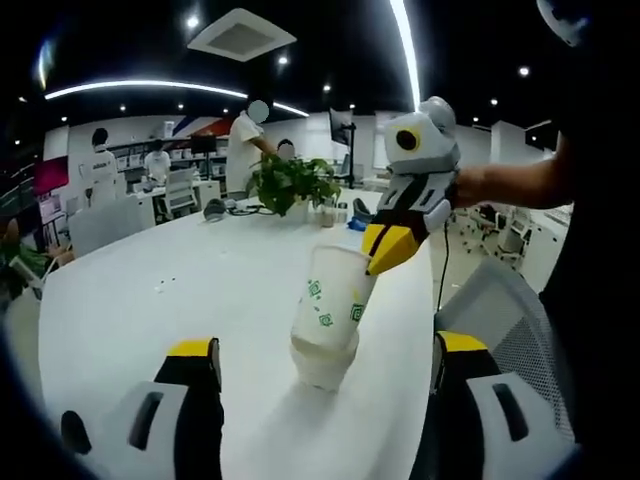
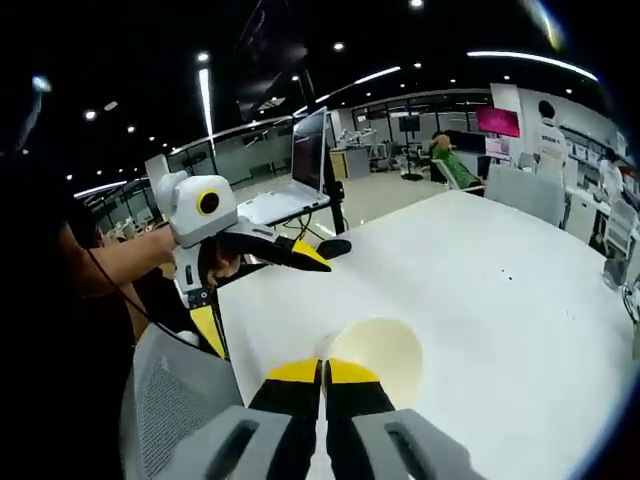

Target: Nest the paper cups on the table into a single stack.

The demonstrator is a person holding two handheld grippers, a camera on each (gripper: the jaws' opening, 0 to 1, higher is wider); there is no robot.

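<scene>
Cups [image 1: 330,315] stood nested, tilted, at frame centre on the white tabletop [image 1: 180,280] in the left gripper view. Right tongs [image 1: 385,250] pinched the top cup's rim there; in the right gripper view they [image 2: 322,372] were clenched on the rim of the cup [image 2: 375,358], lower centre. Left tongs [image 1: 325,350] were released, spread either side of the stack. Plant [image 1: 292,183] behind.

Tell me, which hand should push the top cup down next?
The right. The right gripper is already shut on the top cup's rim, above the stack. The left gripper is open around it, holding nothing.
</scene>
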